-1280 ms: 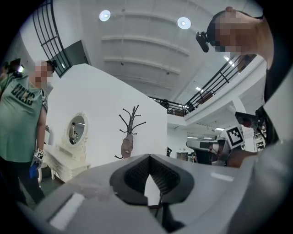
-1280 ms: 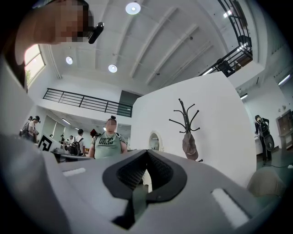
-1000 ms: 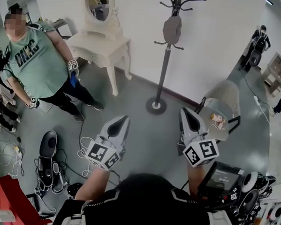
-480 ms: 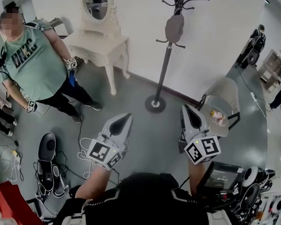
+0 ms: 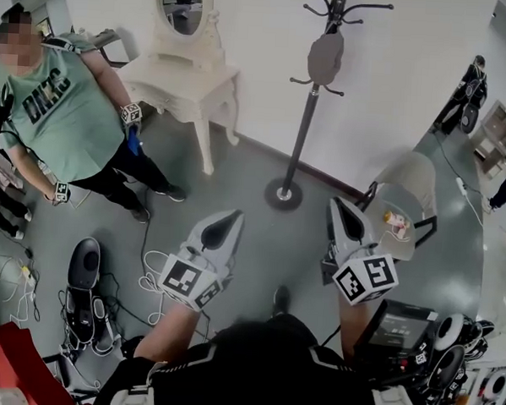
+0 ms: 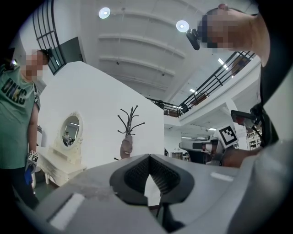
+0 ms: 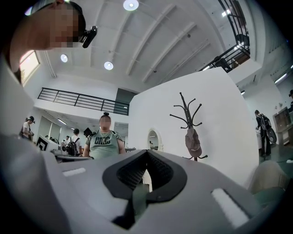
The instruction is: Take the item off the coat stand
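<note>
Here the left gripper (image 5: 232,215) and the right gripper (image 5: 337,203) are both closed tip to tip, empty, held side by side above the grey floor (image 5: 237,175); well ahead of them the coat stand (image 5: 302,132) rises by the white wall (image 5: 395,69), with the cap (image 5: 325,57) hanging high on it. Left of the stand sits a white dressing table (image 5: 187,88); a person in a green shirt (image 5: 59,103) stands beside it.

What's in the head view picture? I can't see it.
The left claw and right claw, both shut and empty, point toward a coat stand with a brownish hat hanging on it. A white dressing table stands nearby.
</note>
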Demonstrator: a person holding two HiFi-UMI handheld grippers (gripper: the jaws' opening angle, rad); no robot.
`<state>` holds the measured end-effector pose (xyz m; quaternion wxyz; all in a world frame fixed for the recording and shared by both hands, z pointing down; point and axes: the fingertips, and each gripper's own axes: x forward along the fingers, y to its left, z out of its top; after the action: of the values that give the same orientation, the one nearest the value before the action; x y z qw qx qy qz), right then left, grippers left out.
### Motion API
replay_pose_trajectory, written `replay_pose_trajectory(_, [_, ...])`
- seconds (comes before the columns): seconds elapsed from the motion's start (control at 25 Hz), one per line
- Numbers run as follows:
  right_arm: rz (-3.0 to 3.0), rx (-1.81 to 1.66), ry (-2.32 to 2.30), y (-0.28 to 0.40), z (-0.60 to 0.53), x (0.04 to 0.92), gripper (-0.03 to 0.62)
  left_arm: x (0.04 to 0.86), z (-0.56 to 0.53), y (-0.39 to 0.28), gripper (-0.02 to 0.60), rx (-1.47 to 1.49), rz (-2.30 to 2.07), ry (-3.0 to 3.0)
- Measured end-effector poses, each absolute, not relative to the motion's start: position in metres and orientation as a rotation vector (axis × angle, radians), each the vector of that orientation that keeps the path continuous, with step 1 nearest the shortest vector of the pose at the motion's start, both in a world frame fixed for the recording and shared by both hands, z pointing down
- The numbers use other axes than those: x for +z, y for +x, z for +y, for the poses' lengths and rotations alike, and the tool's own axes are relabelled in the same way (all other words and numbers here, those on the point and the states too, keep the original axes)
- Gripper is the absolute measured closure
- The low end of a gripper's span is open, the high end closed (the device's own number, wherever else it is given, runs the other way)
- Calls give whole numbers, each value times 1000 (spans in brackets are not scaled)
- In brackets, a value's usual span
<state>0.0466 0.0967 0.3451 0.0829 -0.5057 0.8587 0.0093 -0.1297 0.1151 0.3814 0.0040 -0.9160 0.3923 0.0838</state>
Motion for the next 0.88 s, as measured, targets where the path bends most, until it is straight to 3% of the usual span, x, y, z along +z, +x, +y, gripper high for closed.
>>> replay_pose_trajectory(0.88, [2606,49,-1379,130,-55,324,585,368,-27,-42,575,278,1345,-2839])
